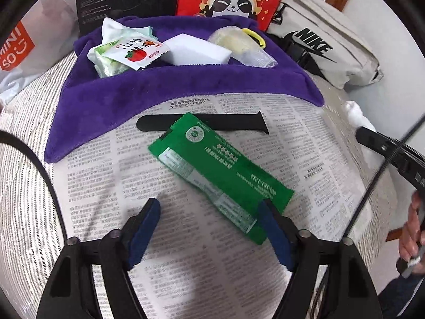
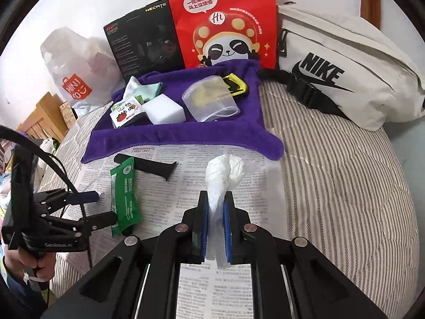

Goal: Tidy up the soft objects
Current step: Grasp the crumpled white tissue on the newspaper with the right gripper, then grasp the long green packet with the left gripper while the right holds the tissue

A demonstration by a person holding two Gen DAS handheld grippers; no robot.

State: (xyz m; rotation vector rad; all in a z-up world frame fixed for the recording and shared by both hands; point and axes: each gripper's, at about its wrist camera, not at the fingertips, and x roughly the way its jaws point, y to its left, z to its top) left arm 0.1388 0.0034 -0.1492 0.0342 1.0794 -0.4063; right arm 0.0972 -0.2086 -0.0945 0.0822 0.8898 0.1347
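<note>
**Green packet between open jaws, tissue clamped**

Green packet (image 1: 217, 175) lies on the newspaper (image 1: 186, 239), its near end between the spread jaws of the left gripper (image 1: 209, 207), in front of the purple cloth (image 1: 186, 85).

Right wrist view: the right gripper (image 2: 216, 199) pinches a white tissue (image 2: 225, 170) above the newspaper.

The cream fabric waist bag (image 2: 345, 79) at far right bears "NIKE" in black with the swoosh. The red paper bag (image 2: 225, 21) behind the purple cloth shows "Hi" in a round logo and Chinese characters above a panda. The black cardboard box (image 2: 143, 42) to its left reads "HECATE". The translucent plastic bag (image 2: 77, 79) at far left carries an orange "MINISO" label.
</note>
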